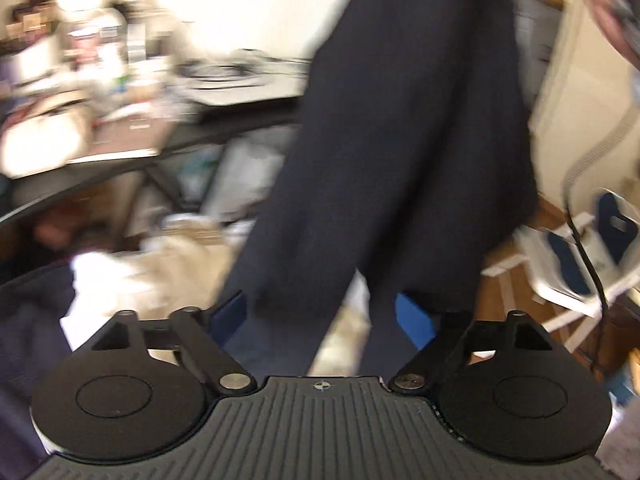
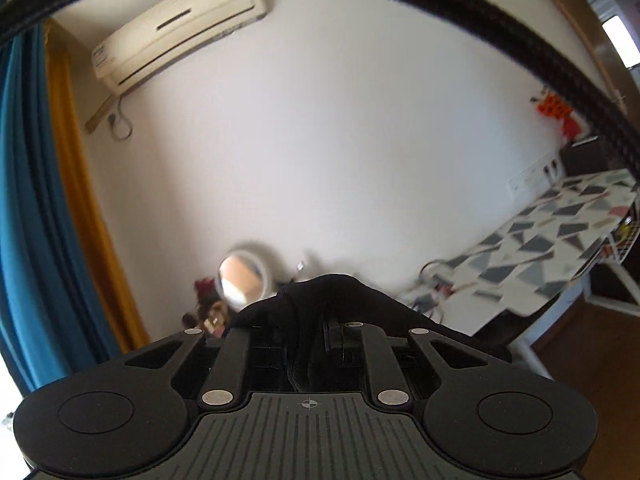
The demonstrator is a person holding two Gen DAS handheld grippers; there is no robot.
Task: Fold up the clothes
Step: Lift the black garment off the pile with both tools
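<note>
Item: dark navy garment, hanging from the top of the left wrist view down to the left claw. Its lower end drapes between that claw's blue pads, which stand wide apart and press on nothing; whether cloth brushes either pad cannot be told (the picture is blurred). A hand shows at 1 o'clock, beside the garment's top. Right claw: jaws drawn together on a bunch of the same dark cloth, which humps up over the fingers at 12 o'clock from them. Surfaces, left view: a dark worktop at 10 o'clock, crowded with blurred things; pale cloth heaped at 9 o'clock; wood floor at 3 o'clock. Room, right view: white wall; air conditioner at 11 o'clock; blue curtain and mustard curtain at 9 o'clock; round mirror; patterned worktop at 3 o'clock; a black braided cable arcs across the top.
</note>
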